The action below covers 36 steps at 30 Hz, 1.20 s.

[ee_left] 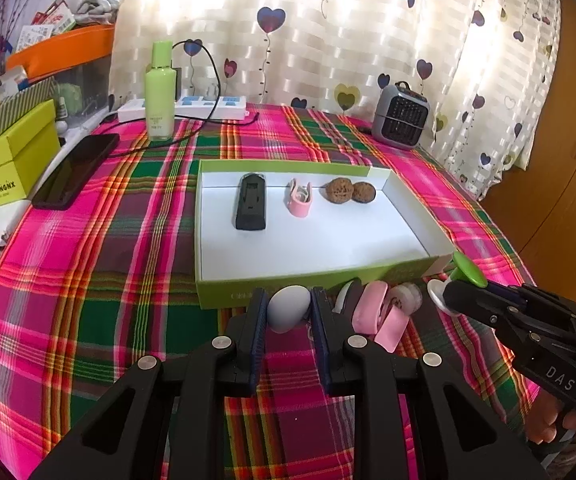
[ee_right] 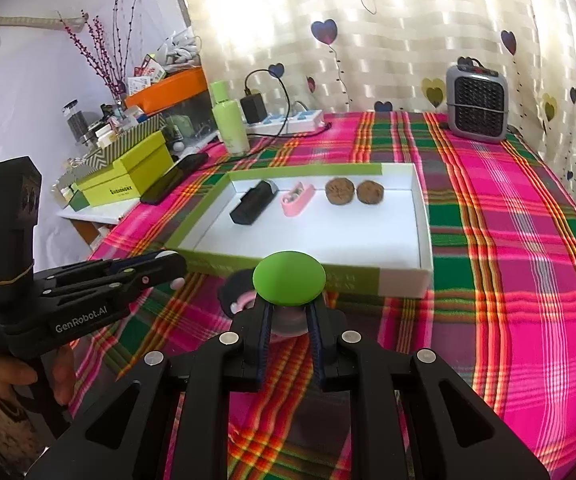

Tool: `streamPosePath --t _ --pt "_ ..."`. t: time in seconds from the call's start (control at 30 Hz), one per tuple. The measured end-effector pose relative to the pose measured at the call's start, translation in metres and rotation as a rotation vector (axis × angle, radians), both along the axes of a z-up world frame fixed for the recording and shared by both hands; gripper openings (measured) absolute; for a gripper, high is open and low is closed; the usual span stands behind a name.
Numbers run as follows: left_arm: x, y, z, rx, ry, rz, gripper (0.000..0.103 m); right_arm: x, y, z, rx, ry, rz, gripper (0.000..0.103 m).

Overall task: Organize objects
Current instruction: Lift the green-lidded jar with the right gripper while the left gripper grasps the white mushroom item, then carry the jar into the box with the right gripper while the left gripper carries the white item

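A shallow green box with a white inside [ee_left: 328,240] [ee_right: 422,220] lies on the plaid cloth. In it are a black device [ee_left: 251,202] [ee_right: 253,202], a pink clip [ee_left: 300,197] [ee_right: 296,199] and two brown walnuts [ee_left: 350,191] [ee_right: 354,191]. My left gripper [ee_left: 289,308] [ee_right: 167,270] is shut on a pale grey egg-shaped object [ee_left: 288,307] just in front of the box. My right gripper [ee_right: 289,314] [ee_left: 454,294] is shut on a green-capped white object [ee_right: 289,277] [ee_left: 466,272] near the box's front right corner. Pink clips [ee_left: 380,314] and a round white item [ee_left: 406,298] lie between them.
A green bottle [ee_left: 161,88] [ee_right: 229,122], a power strip [ee_left: 191,106] [ee_right: 288,120] and a grey heater [ee_left: 400,118] [ee_right: 476,100] stand at the back. A black phone [ee_left: 75,170] and yellow-green boxes [ee_left: 7,160] [ee_right: 127,172] are on the left. A wooden cabinet [ee_left: 560,160] is at right.
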<state>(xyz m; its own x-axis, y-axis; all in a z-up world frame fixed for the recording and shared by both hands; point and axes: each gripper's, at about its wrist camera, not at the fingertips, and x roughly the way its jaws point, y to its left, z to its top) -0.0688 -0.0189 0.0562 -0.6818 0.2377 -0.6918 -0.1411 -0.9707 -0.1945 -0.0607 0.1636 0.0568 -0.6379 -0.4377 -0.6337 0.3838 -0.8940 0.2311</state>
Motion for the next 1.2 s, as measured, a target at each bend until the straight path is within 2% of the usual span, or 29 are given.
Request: streamPosePath --t 0.67,1.2 --pt "-0.026 -0.006 0.006 0.013 0.003 0.023 0.020 -0.034 -0.019 0.015 -0.001 0.033 0.051 0.018" --pt "-0.065 -0.010 -0.006 0.024 -0.034 0.047 0.020 -0.083 -0.037 0.000 0.022 -0.004 0.082 0.018"
